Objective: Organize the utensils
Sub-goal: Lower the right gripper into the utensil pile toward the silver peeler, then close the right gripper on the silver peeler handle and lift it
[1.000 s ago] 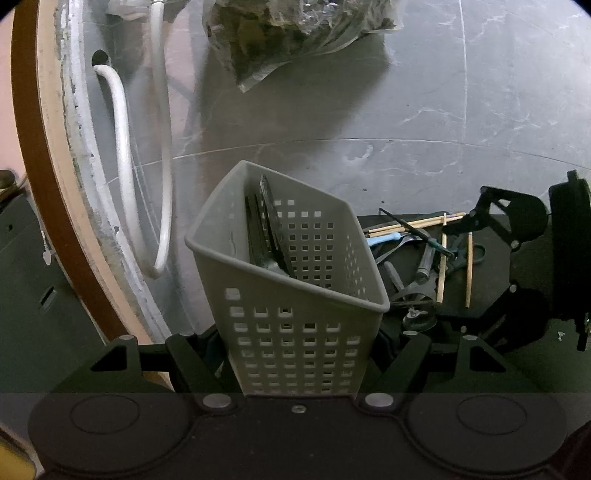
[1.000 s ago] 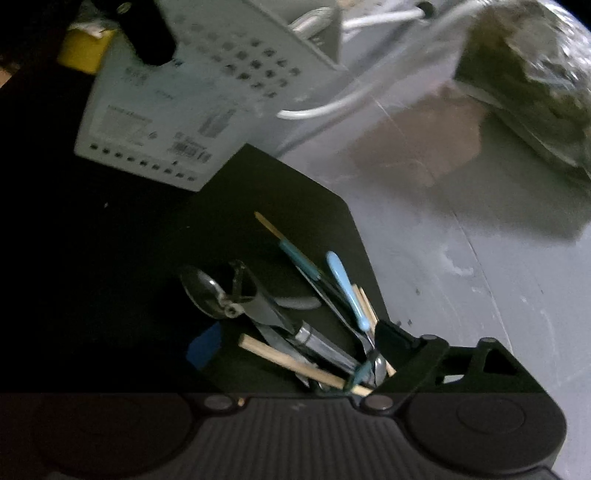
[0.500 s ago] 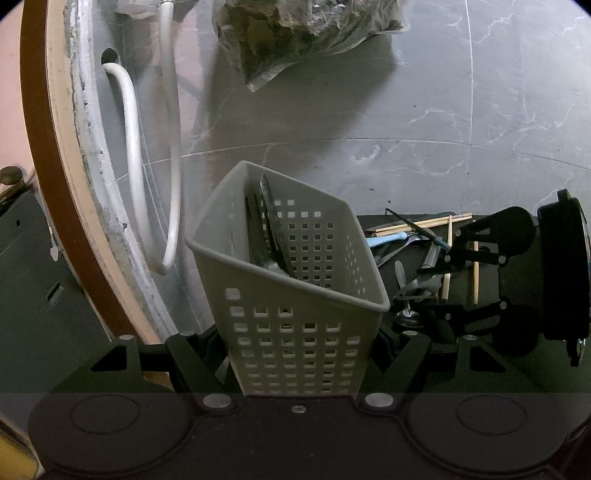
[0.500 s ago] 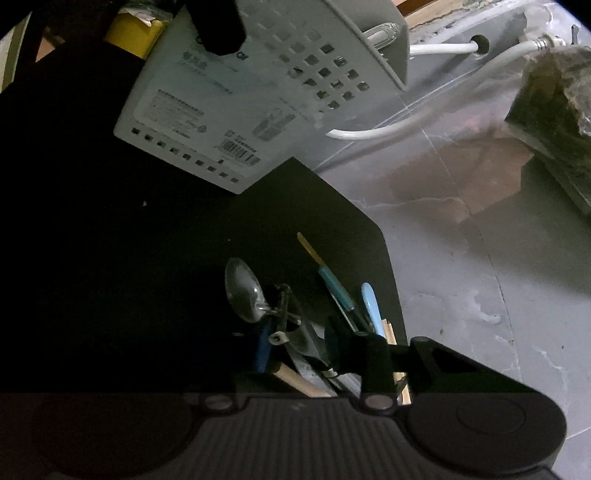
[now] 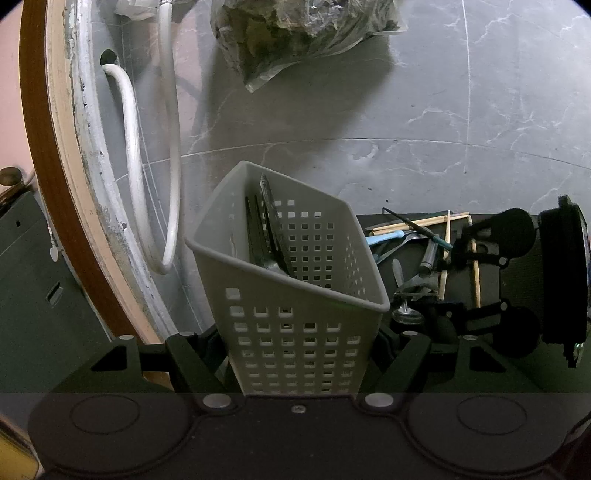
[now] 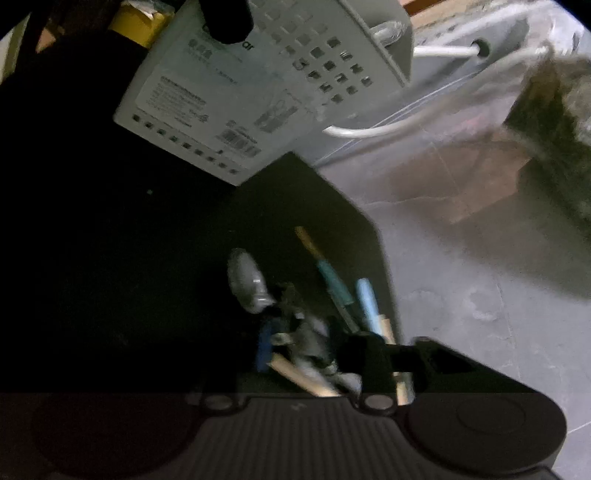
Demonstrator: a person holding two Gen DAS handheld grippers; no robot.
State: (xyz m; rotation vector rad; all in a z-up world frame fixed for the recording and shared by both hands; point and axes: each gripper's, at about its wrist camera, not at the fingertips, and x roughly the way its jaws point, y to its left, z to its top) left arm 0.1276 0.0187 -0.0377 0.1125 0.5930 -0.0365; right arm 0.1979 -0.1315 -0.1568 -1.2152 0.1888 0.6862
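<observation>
My left gripper (image 5: 299, 350) is shut on a grey perforated utensil basket (image 5: 295, 295), held tilted, with a few dark utensils (image 5: 266, 229) standing inside. To its right a pile of utensils lies on a black mat (image 6: 295, 206): a metal spoon (image 6: 245, 278), a teal handle (image 6: 334, 280), a light-blue handle (image 6: 367, 302) and wooden chopsticks (image 5: 417, 222). My right gripper (image 6: 314, 352) is down in this pile, jaws opening, with a metal handle and a chopstick between them, not pressed. The left wrist view shows the right gripper (image 5: 448, 286) from the side. The basket (image 6: 258, 92) hangs above the mat.
White hoses (image 5: 129, 166) run along a curved wooden-rimmed edge (image 5: 48, 184) at the left. A clear plastic bag of dark stuff (image 5: 295, 33) lies on the grey marble floor (image 5: 443, 129) at the back. Something yellow (image 6: 136, 22) shows behind the basket.
The right gripper's jaws came together among the utensils, then widened a little, and the gripper rolled slightly. The left gripper and basket stayed put.
</observation>
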